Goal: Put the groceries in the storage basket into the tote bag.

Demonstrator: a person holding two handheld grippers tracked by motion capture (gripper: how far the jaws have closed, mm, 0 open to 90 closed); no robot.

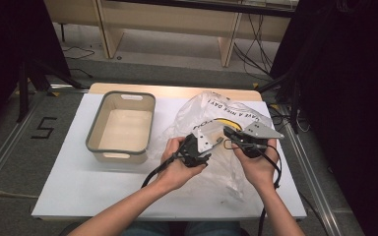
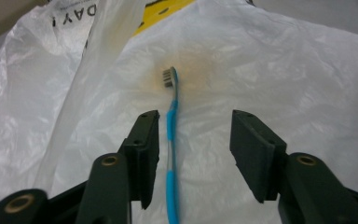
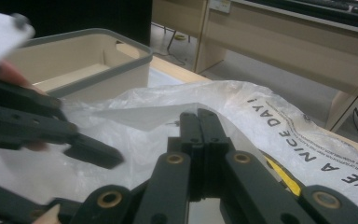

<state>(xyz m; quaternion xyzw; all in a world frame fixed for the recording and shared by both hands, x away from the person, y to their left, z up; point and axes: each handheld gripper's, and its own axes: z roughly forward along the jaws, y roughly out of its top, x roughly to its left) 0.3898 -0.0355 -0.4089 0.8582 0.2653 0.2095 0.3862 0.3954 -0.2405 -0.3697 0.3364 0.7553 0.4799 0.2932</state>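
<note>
Two claws work over a white plastic bag (image 1: pixel 211 128) on my worktop (image 1: pixel 69 177). My left claw (image 2: pixel 193 140) stands with its jaws apart, and a blue toothbrush (image 2: pixel 171 140) lies between them on the crinkled plastic, close beside one pad but not pressed by either. The brush runs straight away from the claw, its bristled head (image 2: pixel 168 77) at the far end, resting on a faint brownish patch that shows through the film. My right claw (image 3: pixel 200 135) has its jaws pressed together, and a fold of the bag's thin plastic appears pinched at their tips. In the high view the left claw (image 1: pixel 211 145) and the right claw (image 1: pixel 229 132) sit near each other above the middle of the bag, each held in a hand (image 1: pixel 177 167) coming up from the near edge, cables trailing back. The bag carries black lettering (image 3: pixel 307 140) and a yellow mark (image 2: pixel 161 11) and spreads across the right half of the white worktop. To its left, just beside the bag, stands a beige bin (image 1: pixel 94 130) with a grey rim. Beyond the worktop, wooden desk legs (image 1: pixel 106 29) stand on the grey floor.
</note>
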